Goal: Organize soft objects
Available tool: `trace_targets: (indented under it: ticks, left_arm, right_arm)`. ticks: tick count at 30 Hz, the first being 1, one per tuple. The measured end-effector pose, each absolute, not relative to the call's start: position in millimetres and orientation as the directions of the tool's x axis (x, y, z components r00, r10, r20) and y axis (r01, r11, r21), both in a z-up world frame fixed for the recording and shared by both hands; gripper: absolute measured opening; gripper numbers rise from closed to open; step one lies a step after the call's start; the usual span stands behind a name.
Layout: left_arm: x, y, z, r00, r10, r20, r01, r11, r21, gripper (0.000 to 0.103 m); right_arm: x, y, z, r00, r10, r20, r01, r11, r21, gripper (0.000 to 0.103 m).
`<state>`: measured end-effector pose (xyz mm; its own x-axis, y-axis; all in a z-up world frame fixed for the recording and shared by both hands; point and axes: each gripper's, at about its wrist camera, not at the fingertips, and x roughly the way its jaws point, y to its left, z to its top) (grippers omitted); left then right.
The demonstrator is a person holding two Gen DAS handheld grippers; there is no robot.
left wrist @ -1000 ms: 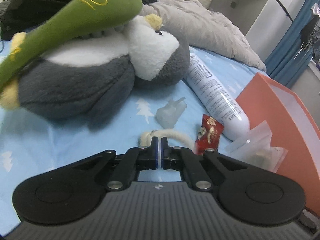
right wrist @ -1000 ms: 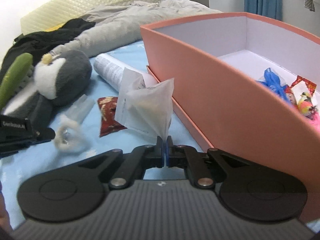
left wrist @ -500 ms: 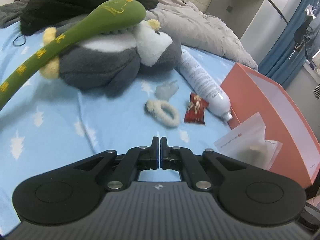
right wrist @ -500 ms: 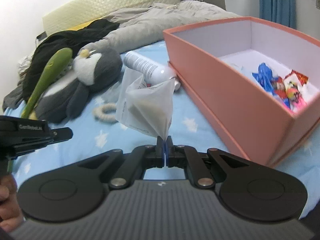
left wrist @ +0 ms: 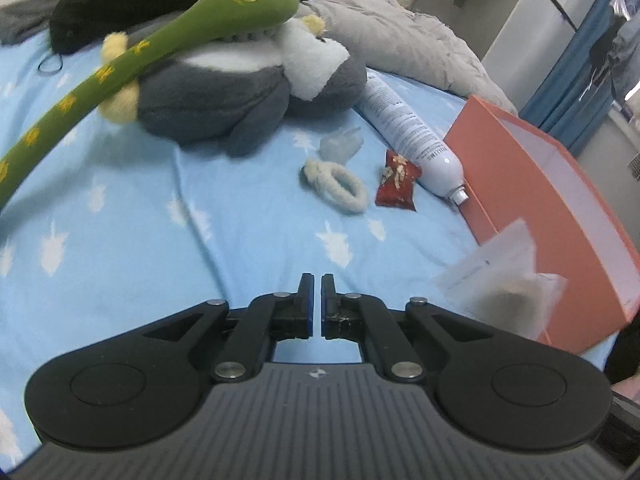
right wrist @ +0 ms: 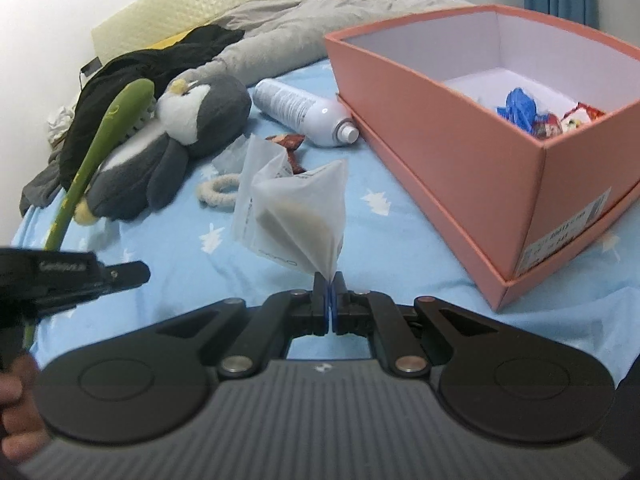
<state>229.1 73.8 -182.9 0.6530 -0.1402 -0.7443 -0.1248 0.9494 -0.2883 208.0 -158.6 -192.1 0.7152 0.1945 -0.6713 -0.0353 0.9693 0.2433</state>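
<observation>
Left wrist view
Left gripper [left wrist: 317, 286]: its two fingers are standing a little apart, with a narrow gap and nothing between them; it is hanging over the blue bedsheet [left wrist: 168, 248].
Penguin plush [left wrist: 240, 80]: it is lying on the sheet at the far side, with a green plush stick [left wrist: 160, 44] lying across its top.
Small things: a fluffy hair tie [left wrist: 335, 186] is lying beside a red snack packet [left wrist: 397, 181]; a clear crumpled wrapper [left wrist: 341, 145] is lying just behind the hair tie.
White spray can [left wrist: 408, 134]: it is lying on its side, with the nozzle close to the orange box [left wrist: 532, 184].
Translucent bag [left wrist: 508, 280]: it is appearing blurred at the lower right, in front of the box wall.

Right wrist view
Right gripper [right wrist: 329, 287]: it is pinching the bottom corner of the translucent bag [right wrist: 296, 216], which is standing up in the air above the sheet, to the left of the orange box [right wrist: 460, 128].
Box content: a blue wrapper [right wrist: 518, 108] and colourful packets [right wrist: 568, 120] are lying inside, at the near corner.
Other gripper: the left gripper [right wrist: 124, 274] is showing at the left edge.
</observation>
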Motion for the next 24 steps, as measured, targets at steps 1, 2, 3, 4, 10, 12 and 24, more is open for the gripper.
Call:
trace_targets:
  ticks: [1,2,3,4,10,12,24]
  left_arm:
    - [238,71,-183,0.649,-0.141,-0.747,-0.107,0.956,-0.274,0.002]
    - [246,69,-183,0.648,-0.145,-0.747,-0.097,0.958,-0.270,0.002]
    - [254,68,-184,0.644,-0.152,-0.749,-0.094,0.957,-0.275,0.004]
    - [263,68,-186,0.640,-0.164,-0.751,-0.095,0.953,-0.289,0.007]
    - [311,62,-197,0.646,-0.192,-0.739,-0.136,0.923,-0.359,0.036]
    - [324,59,-202,0.645,-0.186,-0.741,-0.157,0.917,-0.367,0.036]
    - [353,69,-232,0.634,-0.138,-0.761,-0.312,0.855,-0.415,0.026]
  right_arm:
    - [210,-159,-193,0.717,0.194,-0.669,-0.035,0.969,0.244,0.004]
    - [210,-160,-193,0.717,0.194,-0.670,-0.031,0.968,0.248,0.004]
    - [211,-161,-194,0.716,0.195,-0.670,-0.026,0.967,0.253,0.004]
    - [212,-162,-195,0.717,0.194,-0.670,-0.024,0.967,0.255,0.004]
    - [213,-164,-198,0.709,0.210,-0.673,-0.031,0.963,0.268,0.004]
    - [213,-164,-198,0.708,0.216,-0.672,-0.033,0.961,0.274,0.004]
    - [216,-173,-202,0.703,0.225,-0.675,-0.022,0.955,0.296,0.004]
